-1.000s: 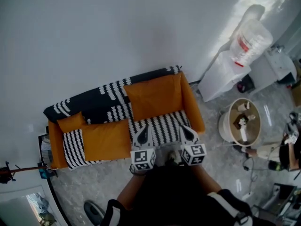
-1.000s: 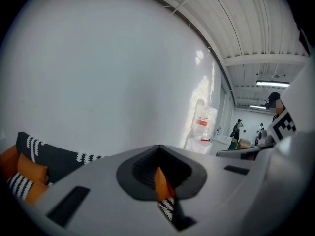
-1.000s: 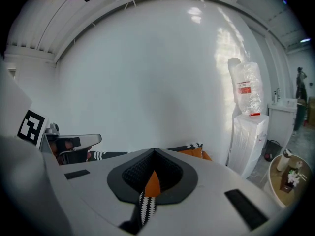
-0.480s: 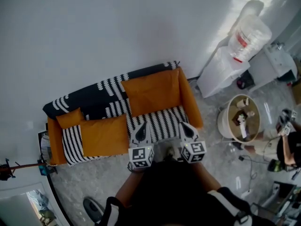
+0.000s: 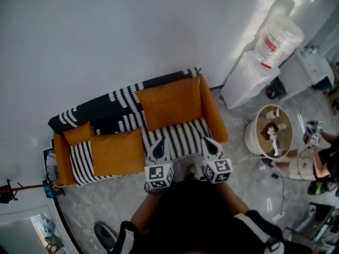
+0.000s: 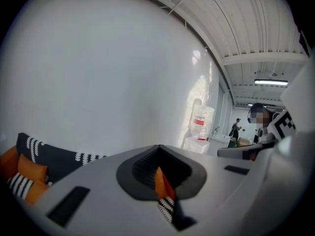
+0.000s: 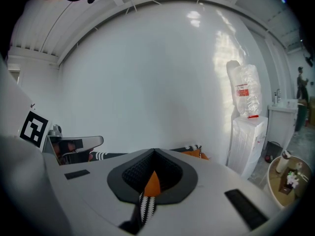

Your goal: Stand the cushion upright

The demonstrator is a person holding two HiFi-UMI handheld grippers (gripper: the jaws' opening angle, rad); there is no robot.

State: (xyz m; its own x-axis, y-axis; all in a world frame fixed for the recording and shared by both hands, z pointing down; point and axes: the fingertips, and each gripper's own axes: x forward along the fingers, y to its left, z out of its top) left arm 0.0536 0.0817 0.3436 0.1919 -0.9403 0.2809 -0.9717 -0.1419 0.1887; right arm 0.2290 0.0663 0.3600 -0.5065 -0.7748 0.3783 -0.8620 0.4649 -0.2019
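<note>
The left claw (image 5: 158, 143) and right claw (image 5: 210, 141) are both pressed together, empty; the round tub (image 5: 248, 137) holds small pale items (image 5: 273, 136).

Cushion (image 5: 117, 153) on sofa seat (image 5: 183, 138), left side; round table (image 5: 250, 137) right of it.

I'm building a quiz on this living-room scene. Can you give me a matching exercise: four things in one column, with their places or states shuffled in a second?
Things:
1. small orange cushion
2. water bottle
3. round table
4. left gripper

Places or states:
A. shut, at the front edge of the sofa
B. on the white dispenser
C. at the sofa's left end
D. on the floor right of the sofa

Pairs: 1-C, 2-B, 3-D, 4-A
</note>
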